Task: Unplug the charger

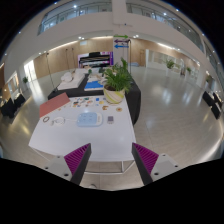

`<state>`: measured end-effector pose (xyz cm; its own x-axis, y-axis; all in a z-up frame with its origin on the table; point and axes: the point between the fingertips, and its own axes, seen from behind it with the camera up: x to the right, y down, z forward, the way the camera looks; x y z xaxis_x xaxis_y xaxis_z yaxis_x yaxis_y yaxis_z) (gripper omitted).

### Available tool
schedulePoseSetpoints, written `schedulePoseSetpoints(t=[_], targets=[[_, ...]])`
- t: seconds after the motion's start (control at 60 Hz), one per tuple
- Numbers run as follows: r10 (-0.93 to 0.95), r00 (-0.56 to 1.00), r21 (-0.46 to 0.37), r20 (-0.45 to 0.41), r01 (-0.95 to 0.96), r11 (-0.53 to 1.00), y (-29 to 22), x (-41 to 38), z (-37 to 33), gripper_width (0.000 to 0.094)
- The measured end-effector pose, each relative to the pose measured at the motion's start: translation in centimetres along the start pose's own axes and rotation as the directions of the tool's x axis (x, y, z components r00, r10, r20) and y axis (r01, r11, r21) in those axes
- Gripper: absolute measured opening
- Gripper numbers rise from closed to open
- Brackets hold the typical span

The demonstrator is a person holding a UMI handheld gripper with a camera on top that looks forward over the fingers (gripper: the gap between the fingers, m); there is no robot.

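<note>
- A white table [85,140] stands on a pale glossy floor [175,115], just ahead of the gripper's fingers
- A light blue, flat item [89,119] lies near the table's middle
- Small items [52,121], too small to tell, lie beside it
- A reddish flat sheet [54,104] lies toward the far side
- A potted green plant [116,80] stands at the far end, in a yellowish pot
- A dark surface [92,95] shows beyond the white top

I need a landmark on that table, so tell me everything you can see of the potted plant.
The leafy green plant in a pale yellow pot stands upright at the far end of the white rectangular table, well beyond the tool, whose open fingers touch nothing. Its long leaves fan out above the pot, next to a blue item too small to identify.
</note>
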<state>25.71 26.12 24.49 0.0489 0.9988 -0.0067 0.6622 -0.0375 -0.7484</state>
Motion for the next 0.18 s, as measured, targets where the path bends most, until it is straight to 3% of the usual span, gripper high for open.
schedulePoseSetpoints(t=[0.183], targets=[[-0.013, 1.000, 0.011, 0.009, 0.013, 1.000, 0.86, 0.37, -0.60, 0.0860]])
